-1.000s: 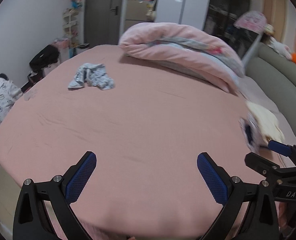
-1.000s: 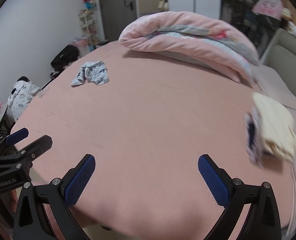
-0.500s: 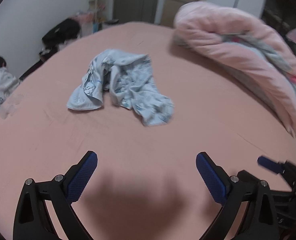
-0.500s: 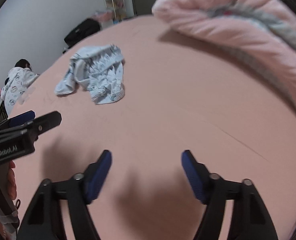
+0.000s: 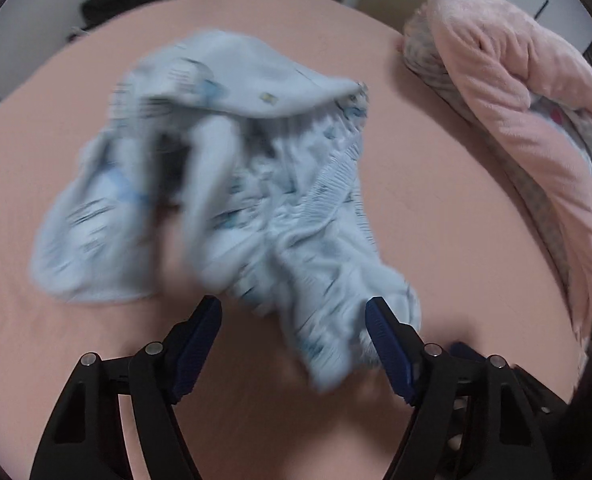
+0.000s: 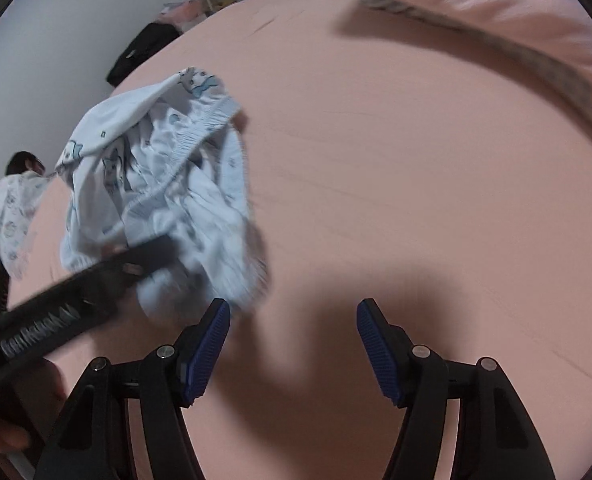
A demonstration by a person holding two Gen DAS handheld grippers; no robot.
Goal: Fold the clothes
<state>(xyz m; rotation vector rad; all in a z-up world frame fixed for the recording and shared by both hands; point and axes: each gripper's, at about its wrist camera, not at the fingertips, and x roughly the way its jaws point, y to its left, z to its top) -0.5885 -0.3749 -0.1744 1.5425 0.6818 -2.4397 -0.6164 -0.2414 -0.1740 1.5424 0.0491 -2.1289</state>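
Motion blur smears the crumpled pale-blue garment [image 5: 223, 184] at frame centre on the pink bedsheet [image 5: 436, 208]; left gripper [image 5: 293, 338] gapes around its lower end, right gripper [image 6: 291, 342] wide, empty

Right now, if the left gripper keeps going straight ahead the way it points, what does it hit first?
Most likely the crumpled light blue garment: its near end already lies between the open fingers of the left gripper. Motion blur makes the depth uncertain. Beyond it there is only the pink bed sheet.
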